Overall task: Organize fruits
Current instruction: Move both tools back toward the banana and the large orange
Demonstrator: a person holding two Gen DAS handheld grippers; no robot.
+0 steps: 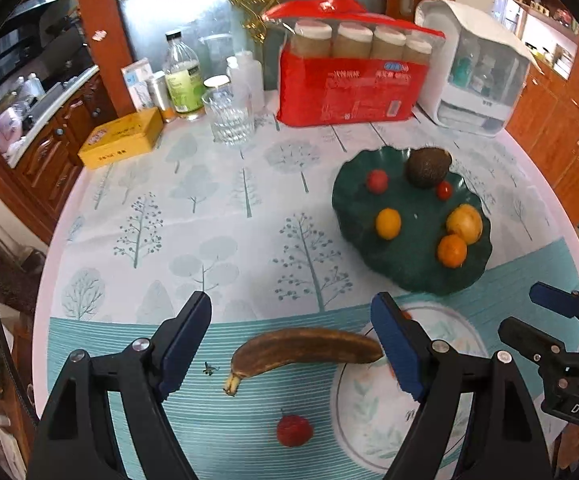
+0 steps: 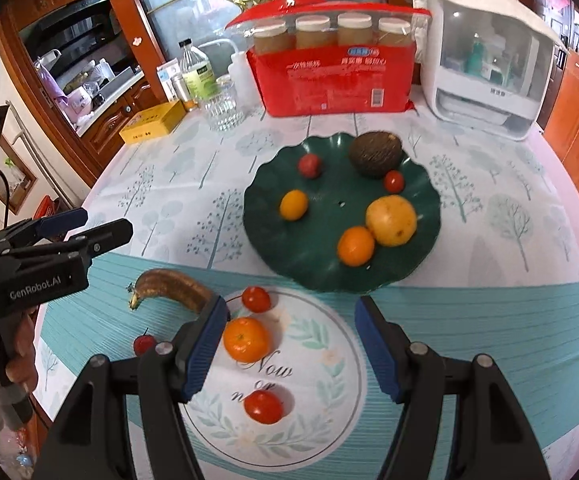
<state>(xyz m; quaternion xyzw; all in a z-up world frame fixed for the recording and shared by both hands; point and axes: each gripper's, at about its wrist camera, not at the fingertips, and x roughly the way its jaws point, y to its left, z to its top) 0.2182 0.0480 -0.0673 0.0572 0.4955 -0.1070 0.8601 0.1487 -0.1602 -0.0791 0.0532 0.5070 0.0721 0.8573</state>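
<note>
1. Fruits lie loose near the table's near edge: a tomato (image 2: pixel 263 407) and an orange (image 2: pixel 245 339) between the right gripper (image 2: pixel 291 346)'s wide, empty jaws.
2. Banana (image 1: pixel 303 350): overripe, likely soft; grip mid-body gently. Left gripper (image 1: pixel 291 344) gapes empty.
3. Green plate (image 2: pixel 289 240), toward mid-table, holds more.

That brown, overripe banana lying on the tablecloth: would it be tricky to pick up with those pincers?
Probably somewhat. The brown, curved overripe banana has dark skin all over, so it is likely soft and could squash under firm pads. Its bend should keep it from rolling. It lies flat on the tree-print tablecloth, so the open left gripper can straddle it.
</note>
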